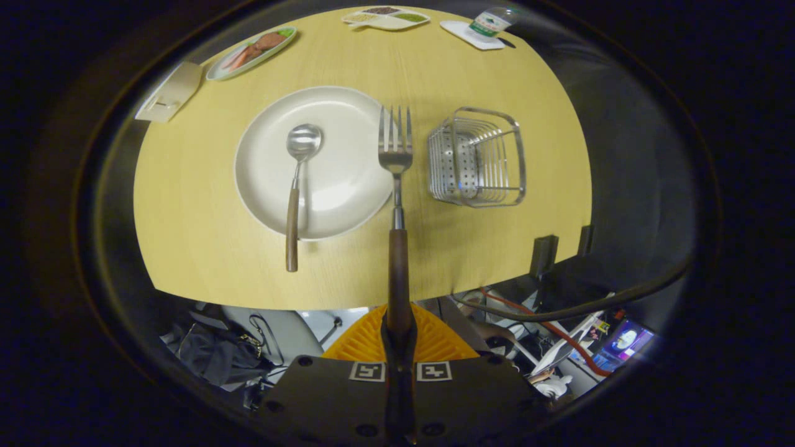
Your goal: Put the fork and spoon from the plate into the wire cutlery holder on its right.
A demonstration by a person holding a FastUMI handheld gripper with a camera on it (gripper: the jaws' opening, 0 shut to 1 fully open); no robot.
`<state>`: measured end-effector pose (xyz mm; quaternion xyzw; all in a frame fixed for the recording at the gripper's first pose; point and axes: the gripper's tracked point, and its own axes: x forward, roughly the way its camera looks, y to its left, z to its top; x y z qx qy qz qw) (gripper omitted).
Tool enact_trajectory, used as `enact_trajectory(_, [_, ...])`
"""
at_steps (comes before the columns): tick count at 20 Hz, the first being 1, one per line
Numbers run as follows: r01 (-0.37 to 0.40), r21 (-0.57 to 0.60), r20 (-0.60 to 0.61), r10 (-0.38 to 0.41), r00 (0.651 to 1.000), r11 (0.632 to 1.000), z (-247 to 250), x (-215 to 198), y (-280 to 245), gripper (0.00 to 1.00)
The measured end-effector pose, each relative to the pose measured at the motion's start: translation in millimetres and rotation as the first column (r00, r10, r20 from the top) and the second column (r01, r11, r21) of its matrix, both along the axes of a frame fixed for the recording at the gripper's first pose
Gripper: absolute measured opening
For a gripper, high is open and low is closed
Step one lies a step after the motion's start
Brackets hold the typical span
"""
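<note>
My gripper (399, 338) is shut on the wooden handle of the fork (395, 155), which sticks straight out ahead of the fingers, tines forward, held high above the table. Below it lies the white plate (348, 118) on the yellow table (205, 248). The spoon (297, 186) rests on the plate with its bowl near the middle and its wooden handle hanging over the near rim. The wire cutlery holder (477, 156) stands just right of the plate and right of the fork's tines, with nothing inside it.
At the far edge of the table are an oval dish of food (251, 51), a divided tray (386, 17), and a bottle (492, 22) on a white coaster. A beige stand (171, 92) sits at the far left. Beyond the near table edge lie cables and clutter (546, 323).
</note>
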<state>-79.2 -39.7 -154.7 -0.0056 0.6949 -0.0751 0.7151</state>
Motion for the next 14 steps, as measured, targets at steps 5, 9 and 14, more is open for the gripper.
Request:
enact_trajectory(5, [0.096,0.003,-0.075,-0.096,0.993,0.995,18.7,-22.6,-31.0,0.05])
enact_trajectory(9, [0.167,0.038,-0.176,-0.158,0.972,0.985,13.2,-25.6,-48.5,0.05])
enact_trajectory(14, [0.182,0.104,-0.295,-0.144,0.945,0.978,0.6,0.5,-54.7,0.04])
